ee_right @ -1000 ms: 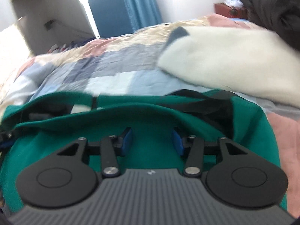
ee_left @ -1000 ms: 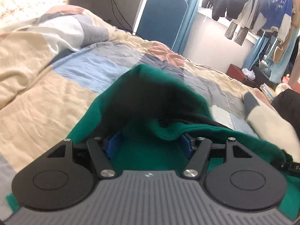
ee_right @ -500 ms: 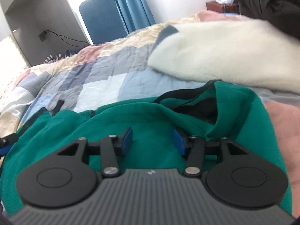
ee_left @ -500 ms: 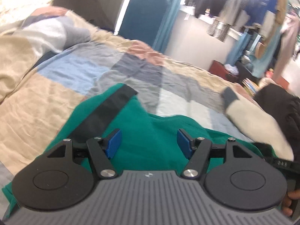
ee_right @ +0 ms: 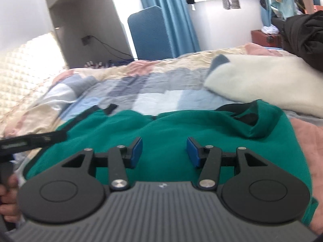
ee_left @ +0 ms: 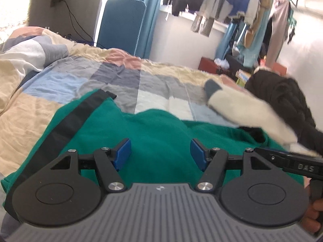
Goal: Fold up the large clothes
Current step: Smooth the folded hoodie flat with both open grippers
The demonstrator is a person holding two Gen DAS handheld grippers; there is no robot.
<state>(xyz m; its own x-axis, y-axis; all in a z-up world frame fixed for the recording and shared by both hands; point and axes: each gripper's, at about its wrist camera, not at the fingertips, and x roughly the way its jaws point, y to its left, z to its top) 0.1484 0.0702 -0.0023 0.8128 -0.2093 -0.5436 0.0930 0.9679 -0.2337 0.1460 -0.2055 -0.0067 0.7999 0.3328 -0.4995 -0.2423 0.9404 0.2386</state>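
Trouble could come from the black strap point(ee_left: 80, 119) at ten o'clock and the rumpled corner point(ee_right: 260, 123) at two o'clock: we judge either may bunch inside our next fold. Our green garment point(ee_left: 161, 141) lies folded on the bed point(ee_left: 60, 80). Left claw point(ee_left: 160, 152) and right claw point(ee_right: 164, 151) stand parted, empty. A second ago the cloth was raised before them; now it lies flat.

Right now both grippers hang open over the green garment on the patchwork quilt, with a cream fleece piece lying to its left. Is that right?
Not quite. The cream fleece piece lies to the right of the green garment, as the right wrist view shows. The rest holds: the left gripper and right gripper are open over the garment on the patchwork quilt.
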